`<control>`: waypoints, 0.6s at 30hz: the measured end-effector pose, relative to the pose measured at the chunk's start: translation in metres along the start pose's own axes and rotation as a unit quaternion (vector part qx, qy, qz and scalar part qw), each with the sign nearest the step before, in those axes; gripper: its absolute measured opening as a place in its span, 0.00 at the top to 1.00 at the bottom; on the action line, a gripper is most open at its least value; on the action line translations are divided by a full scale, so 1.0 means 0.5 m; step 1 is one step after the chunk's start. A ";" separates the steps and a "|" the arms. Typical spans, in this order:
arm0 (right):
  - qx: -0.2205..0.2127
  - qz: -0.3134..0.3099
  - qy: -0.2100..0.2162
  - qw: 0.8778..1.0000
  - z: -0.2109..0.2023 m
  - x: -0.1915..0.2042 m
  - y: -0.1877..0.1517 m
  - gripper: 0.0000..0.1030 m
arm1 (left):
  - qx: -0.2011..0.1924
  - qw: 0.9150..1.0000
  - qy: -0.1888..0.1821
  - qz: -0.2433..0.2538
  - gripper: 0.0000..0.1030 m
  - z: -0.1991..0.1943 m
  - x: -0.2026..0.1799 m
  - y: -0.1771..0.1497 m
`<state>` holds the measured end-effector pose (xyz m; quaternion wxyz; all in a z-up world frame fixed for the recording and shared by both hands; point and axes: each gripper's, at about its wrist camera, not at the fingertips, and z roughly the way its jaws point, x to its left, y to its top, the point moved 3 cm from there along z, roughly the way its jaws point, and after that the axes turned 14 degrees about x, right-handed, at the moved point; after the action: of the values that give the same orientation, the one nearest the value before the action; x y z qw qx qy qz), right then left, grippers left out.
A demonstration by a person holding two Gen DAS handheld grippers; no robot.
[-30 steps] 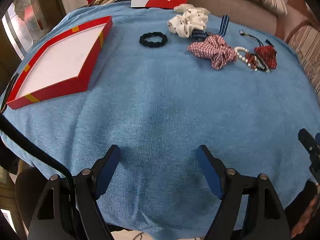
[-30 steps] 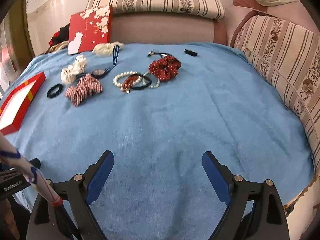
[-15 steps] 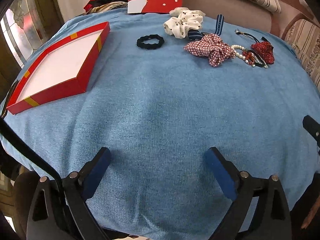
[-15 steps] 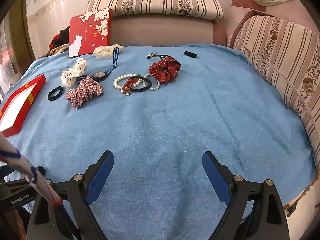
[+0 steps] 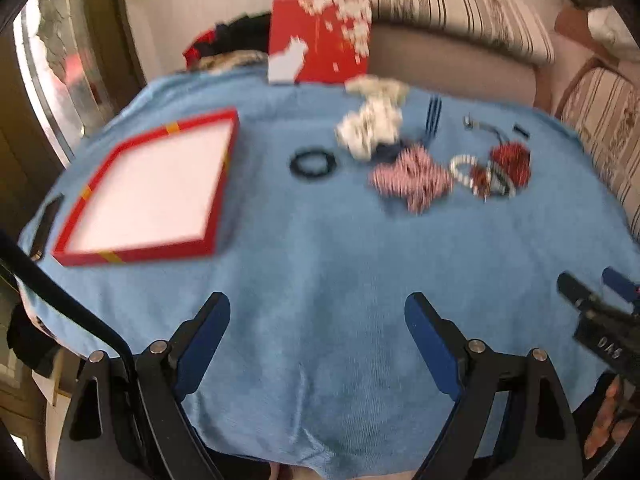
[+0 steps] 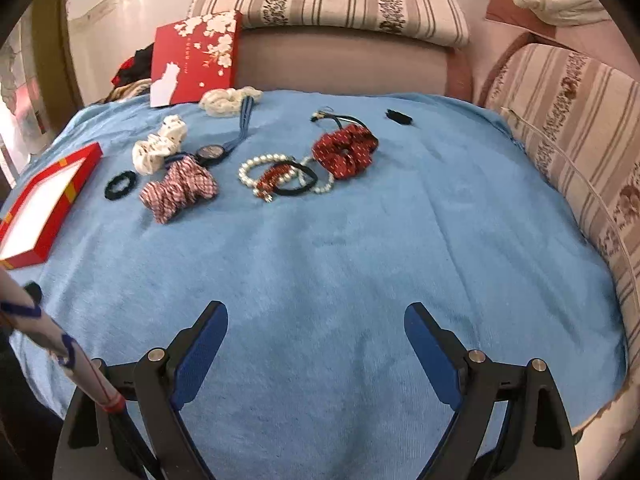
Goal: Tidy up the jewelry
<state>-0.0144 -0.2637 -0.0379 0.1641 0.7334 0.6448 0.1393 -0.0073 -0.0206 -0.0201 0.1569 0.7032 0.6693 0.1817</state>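
A red box with a white inside [image 5: 156, 188] [image 6: 40, 204] lies open at the left of the blue cloth. Across the far middle lie a black hair tie [image 6: 120, 186], a plaid scrunchie [image 6: 178, 192], a white dotted scrunchie [image 6: 160, 146], a watch [image 6: 212, 153], a pearl bracelet [image 6: 260, 164], a red bead bracelet [image 6: 274, 178] and a red scrunchie [image 6: 345, 151]. My left gripper [image 5: 318, 320] is open and empty near the front edge. My right gripper [image 6: 316, 322] is open and empty, well short of the jewelry.
A red box lid with white blossoms [image 6: 194, 58] leans against the sofa back. A cream scrunchie [image 6: 228, 100] and a small black clip [image 6: 398, 117] lie at the far edge. A striped sofa cushion [image 6: 580, 136] borders the right side.
The left gripper view has tilted up and is blurred by motion, with the jewelry lower in the frame. The right gripper view has shifted slightly. Both grippers stay open.
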 end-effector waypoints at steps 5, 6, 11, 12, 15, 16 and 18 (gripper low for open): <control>-0.034 -0.002 -0.010 0.999 -0.027 0.003 0.027 0.10 | -0.036 0.999 0.013 -0.011 0.14 -0.058 0.020 0.030; -0.050 0.003 -0.015 0.999 -0.036 0.003 0.028 0.10 | -0.040 0.999 0.017 -0.011 0.14 -0.062 0.017 0.038; -0.076 0.003 -0.038 0.996 -0.038 0.019 0.024 0.10 | -0.039 0.997 0.063 0.000 0.14 -0.051 0.018 0.059; -0.066 0.002 -0.031 0.997 -0.031 0.019 0.024 0.11 | -0.032 0.997 0.065 0.006 0.14 -0.044 0.017 0.061; -0.031 0.002 0.009 0.999 -0.012 0.026 0.019 0.14 | -0.016 0.998 0.056 0.016 0.14 -0.025 0.012 0.059; -0.025 0.005 0.020 0.999 -0.010 0.026 0.016 0.14 | -0.010 0.998 0.051 0.018 0.14 -0.019 0.008 0.057; -0.025 0.001 0.022 0.999 -0.007 0.030 0.017 0.18 | 0.007 0.999 0.032 0.021 0.14 -0.007 0.003 0.053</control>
<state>-0.0063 -0.2496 -0.0316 0.1674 0.7266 0.6439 0.1716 0.0144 -0.0208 -0.0048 0.1265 0.7118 0.6605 0.2027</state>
